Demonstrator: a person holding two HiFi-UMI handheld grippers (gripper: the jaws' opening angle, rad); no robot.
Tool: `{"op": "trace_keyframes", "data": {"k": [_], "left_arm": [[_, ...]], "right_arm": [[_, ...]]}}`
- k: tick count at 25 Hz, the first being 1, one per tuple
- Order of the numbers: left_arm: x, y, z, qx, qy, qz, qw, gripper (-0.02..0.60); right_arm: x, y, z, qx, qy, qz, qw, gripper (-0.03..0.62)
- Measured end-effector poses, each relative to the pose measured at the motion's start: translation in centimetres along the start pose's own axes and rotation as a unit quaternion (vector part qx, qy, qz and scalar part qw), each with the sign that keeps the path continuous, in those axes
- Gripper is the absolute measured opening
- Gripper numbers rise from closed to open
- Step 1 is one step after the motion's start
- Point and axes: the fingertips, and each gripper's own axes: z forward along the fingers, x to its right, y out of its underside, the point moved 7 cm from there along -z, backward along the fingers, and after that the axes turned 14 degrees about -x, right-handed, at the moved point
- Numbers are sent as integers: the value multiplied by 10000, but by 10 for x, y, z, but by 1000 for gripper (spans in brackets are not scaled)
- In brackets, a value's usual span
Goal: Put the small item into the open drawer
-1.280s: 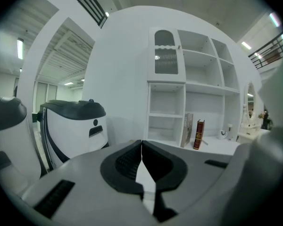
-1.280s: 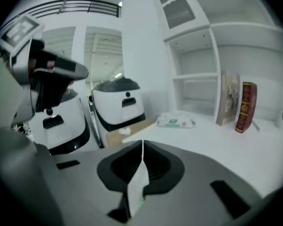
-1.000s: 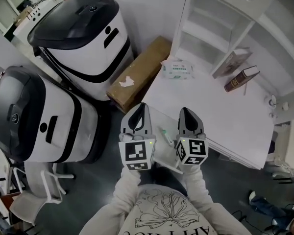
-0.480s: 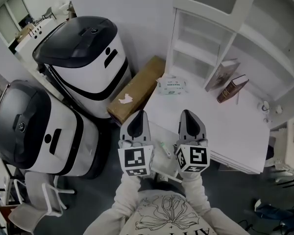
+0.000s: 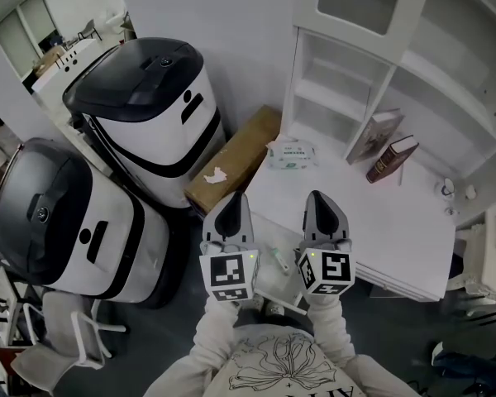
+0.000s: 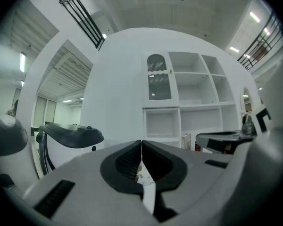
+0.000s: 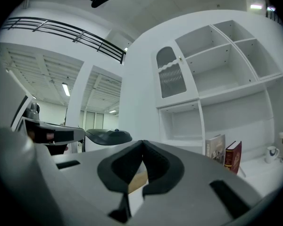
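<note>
An office-like lab: two bulky white machines [image 5: 149, 114] beside a shelved desk [image 5: 372, 213]

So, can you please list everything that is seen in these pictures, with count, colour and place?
machines: two, white with black tops, left of the desk
box: one, brown, between a machine and the desk
desk: one, white, right
shelves: one unit, white, behind the desk
tissue pack: one, white and green, on the desk's far corner
books: two, one pale, one dark, leaning on the desk
drawer: one, white, open, at the desk's near edge
small item: one, pale green, seems to lie in the drawer
chair: one, white, lower left
left gripper: grey, shut, empty
right gripper: grey, shut, empty
</note>
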Motion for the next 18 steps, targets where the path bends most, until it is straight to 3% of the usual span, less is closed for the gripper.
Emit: {"op": "trace_keyframes", "data": {"k": [18], "left_arm": [[5, 1, -2, -19, 27, 63, 10000, 8]], "right_arm": [[4, 3, -4, -39, 15, 32, 10000, 3]]}}
